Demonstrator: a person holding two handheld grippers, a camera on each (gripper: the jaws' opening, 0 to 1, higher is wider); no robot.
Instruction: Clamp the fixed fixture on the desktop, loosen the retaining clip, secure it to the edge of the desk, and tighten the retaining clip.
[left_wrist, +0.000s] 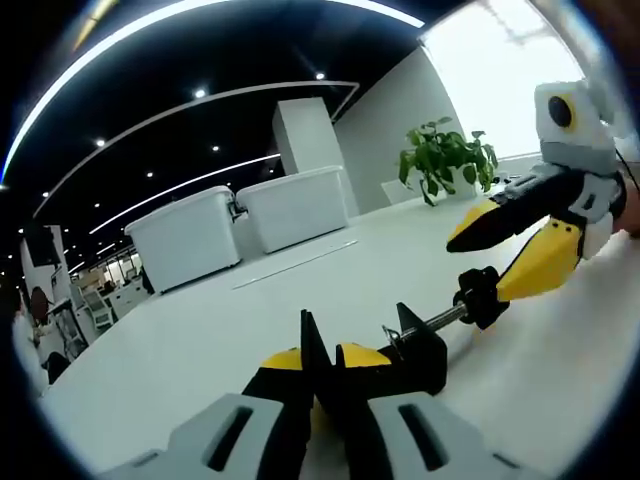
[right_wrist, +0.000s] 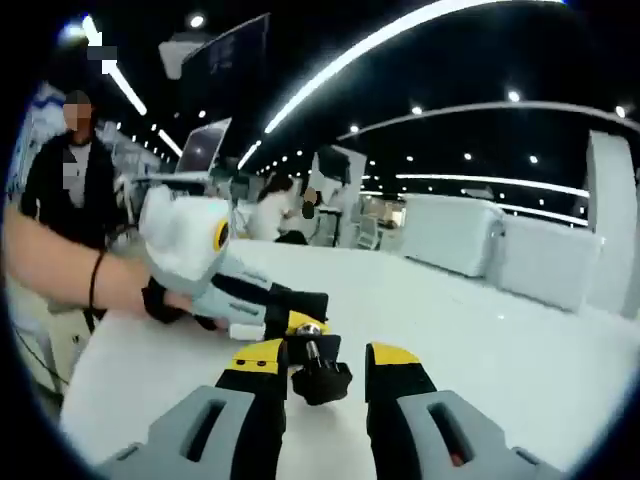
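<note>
While gripped — clamp (left_wrist: 420, 350) between tongs (left_wrist: 322, 368)

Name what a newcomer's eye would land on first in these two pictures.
The black clamp on the white desk, held at its body by the left tool. Next, the right tool with its jaws either side of the clamp's knob. Behind stand white bins and a plant.

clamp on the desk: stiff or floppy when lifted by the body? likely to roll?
The clamp looks like rigid black metal with a threaded screw, so probably stiff and dense. Its angular body shouldn't roll; the knob end may tip it. The left gripper holds the body.
</note>
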